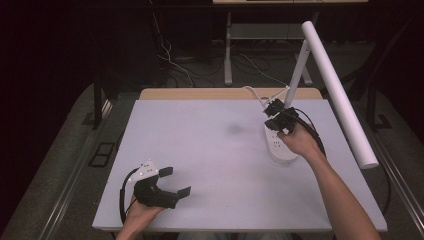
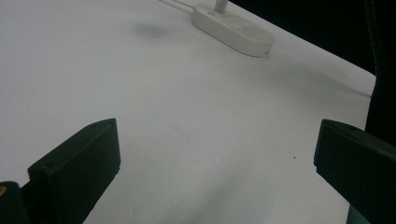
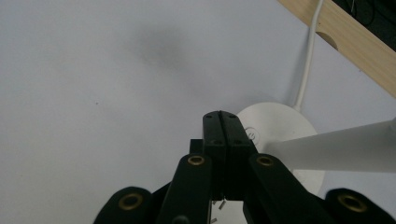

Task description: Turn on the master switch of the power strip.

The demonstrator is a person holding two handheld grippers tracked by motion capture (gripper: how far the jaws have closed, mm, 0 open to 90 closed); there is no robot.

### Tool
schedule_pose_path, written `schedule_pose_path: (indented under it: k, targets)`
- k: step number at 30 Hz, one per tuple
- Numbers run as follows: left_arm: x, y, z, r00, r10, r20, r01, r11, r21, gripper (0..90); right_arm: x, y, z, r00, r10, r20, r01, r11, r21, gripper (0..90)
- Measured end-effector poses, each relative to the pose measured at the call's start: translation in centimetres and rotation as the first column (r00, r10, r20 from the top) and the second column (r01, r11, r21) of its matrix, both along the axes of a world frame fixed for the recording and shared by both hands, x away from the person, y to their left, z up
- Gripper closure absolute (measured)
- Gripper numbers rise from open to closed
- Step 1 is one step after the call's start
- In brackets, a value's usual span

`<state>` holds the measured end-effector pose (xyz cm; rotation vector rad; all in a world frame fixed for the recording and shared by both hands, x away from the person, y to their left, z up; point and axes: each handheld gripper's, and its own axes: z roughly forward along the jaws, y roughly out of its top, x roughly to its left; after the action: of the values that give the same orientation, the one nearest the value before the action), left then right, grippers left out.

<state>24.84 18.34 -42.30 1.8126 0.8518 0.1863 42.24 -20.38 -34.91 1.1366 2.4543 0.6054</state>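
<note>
A white desk lamp stands at the right of the table, with an oval base [image 1: 280, 145], a slanted stem [image 1: 296, 75] and a long tube head [image 1: 340, 95]. My right gripper [image 1: 274, 114] hovers over the base's far end, jaws pressed together with nothing between them; its tips [image 3: 222, 122] sit just above the round base [image 3: 280, 123], next to a small button mark [image 3: 252, 136]. My left gripper [image 1: 179, 181] rests at the table's near left, jaws wide apart over bare surface. In the left gripper view the lamp base [image 2: 233, 30] lies far ahead.
The lamp's white cable [image 3: 306, 70] runs from the base off the back edge over a wooden strip [image 3: 355, 42]. The table top [image 1: 210, 150] is a pale mat. Cables and table legs [image 1: 228, 50] lie on the dark floor behind.
</note>
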Motion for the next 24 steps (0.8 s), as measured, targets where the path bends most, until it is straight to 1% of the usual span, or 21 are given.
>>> schedule_pose_path:
  k: [2, 5, 6, 12, 17, 24]
  targets:
    - [0.0, 0.0, 0.0, 1.0, 0.0, 0.0, 0.0, 1.0, 0.0, 0.0, 0.3, 0.0, -0.1, 0.9999, -0.014, -0.003, 0.014, 1.0, -0.005, 89.6]
    - [0.0, 0.0, 0.0, 1.0, -0.002, -0.002, 0.002, 1.0, 0.001, 0.0, 0.5, -0.1, -0.3, 0.9998, -0.016, -0.007, 0.016, 1.0, -0.002, 89.6]
    - [0.0, 0.0, 0.0, 1.0, -0.004, -0.001, 0.004, 1.0, 0.002, 0.0, 0.8, -0.2, -0.4, 0.9994, -0.033, -0.014, 0.033, 0.999, 0.0, 89.6]
    - [0.0, 0.1, 0.0, 1.0, -0.003, 0.002, 0.002, 1.0, 0.001, 0.0, 1.4, -0.3, -0.9, 0.9987, -0.049, -0.015, 0.048, 0.999, -0.021, 89.6]
    - [0.0, 0.1, 0.1, 1.0, -0.003, 0.002, 0.003, 1.0, 0.001, 0.0, 1.8, 0.0, -1.4, 0.9974, -0.068, -0.027, 0.066, 0.997, -0.044, 89.5]
    - [0.0, 0.1, 0.0, 1.0, 0.003, 0.0, -0.003, 1.0, 0.002, 0.0, 2.5, 0.0, -2.1, 0.9967, -0.077, -0.025, 0.076, 0.996, -0.049, 89.5]
